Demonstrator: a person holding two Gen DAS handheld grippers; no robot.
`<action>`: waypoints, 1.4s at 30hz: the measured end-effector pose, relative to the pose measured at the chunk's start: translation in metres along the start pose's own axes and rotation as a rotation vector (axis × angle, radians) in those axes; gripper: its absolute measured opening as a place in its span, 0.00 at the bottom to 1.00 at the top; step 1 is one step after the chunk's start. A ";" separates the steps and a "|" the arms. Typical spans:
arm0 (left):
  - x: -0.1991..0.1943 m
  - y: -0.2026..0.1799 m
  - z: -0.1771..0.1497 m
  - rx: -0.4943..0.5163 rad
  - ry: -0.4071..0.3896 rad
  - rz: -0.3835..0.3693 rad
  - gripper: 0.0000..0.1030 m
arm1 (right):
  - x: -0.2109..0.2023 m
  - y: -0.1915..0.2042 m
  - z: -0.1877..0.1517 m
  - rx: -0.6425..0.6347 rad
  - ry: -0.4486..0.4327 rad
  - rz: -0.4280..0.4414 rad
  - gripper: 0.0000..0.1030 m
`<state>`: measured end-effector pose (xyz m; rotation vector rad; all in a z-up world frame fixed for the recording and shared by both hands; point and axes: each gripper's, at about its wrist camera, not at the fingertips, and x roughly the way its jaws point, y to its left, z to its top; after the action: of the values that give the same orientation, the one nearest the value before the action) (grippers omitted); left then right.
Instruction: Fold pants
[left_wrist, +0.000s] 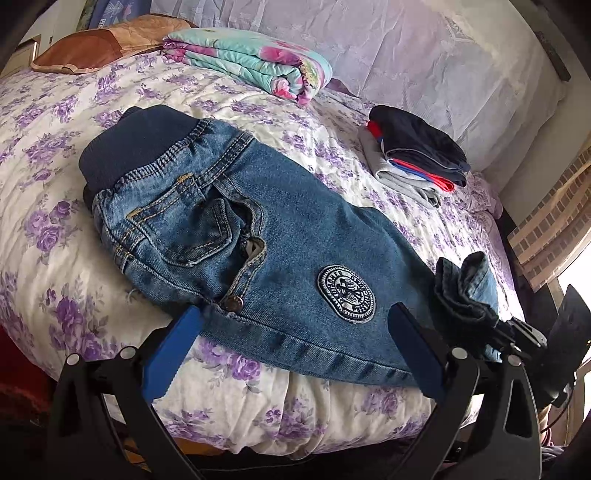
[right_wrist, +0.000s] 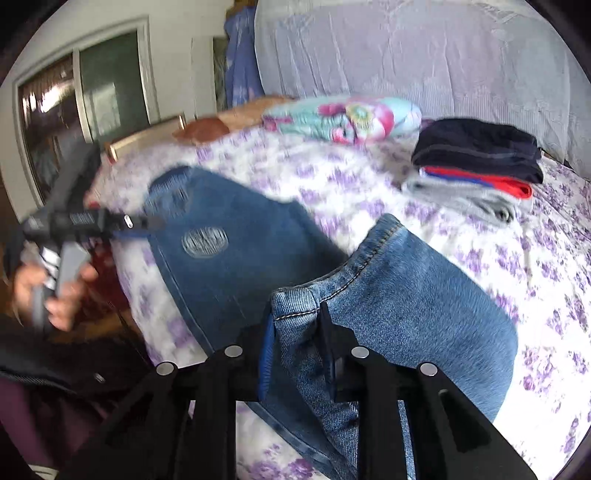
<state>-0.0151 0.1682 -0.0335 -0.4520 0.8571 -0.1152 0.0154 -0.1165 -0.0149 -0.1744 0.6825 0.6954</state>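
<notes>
Small blue denim pants (left_wrist: 280, 229) with a dark ribbed waistband and a round patch lie on the bed, waist far left, legs toward the near right. My left gripper (left_wrist: 295, 314) is open, its blue fingers (left_wrist: 177, 347) spread over the near edge of the pants, empty. My right gripper (right_wrist: 295, 314) is shut on the pants' leg cuff (right_wrist: 295, 306) and holds it lifted and folded back over the legs (right_wrist: 406, 295). The right gripper also shows in the left wrist view (left_wrist: 517, 332), pinching the bunched cuff (left_wrist: 461, 288). The left gripper appears in the right wrist view (right_wrist: 147, 221), blurred.
The bed has a purple-flowered quilt (left_wrist: 55, 184). A stack of folded clothes (left_wrist: 417, 155) lies at the far right, a folded flowered blanket (left_wrist: 251, 62) and a brown pillow (left_wrist: 96, 44) at the back. The bed's near edge (left_wrist: 295, 435) drops just under my left gripper.
</notes>
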 end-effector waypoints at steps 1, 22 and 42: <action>-0.002 0.000 0.001 -0.001 -0.007 -0.003 0.96 | -0.003 0.003 0.006 0.000 -0.015 0.020 0.22; -0.003 -0.021 0.005 0.054 -0.015 0.010 0.96 | 0.009 -0.074 -0.008 0.347 0.022 -0.035 0.16; -0.028 0.064 0.008 -0.259 -0.042 -0.107 0.95 | -0.022 -0.028 -0.047 0.161 -0.142 -0.090 0.54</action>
<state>-0.0325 0.2361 -0.0369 -0.7417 0.8097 -0.0933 -0.0030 -0.1665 -0.0392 -0.0069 0.5876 0.5581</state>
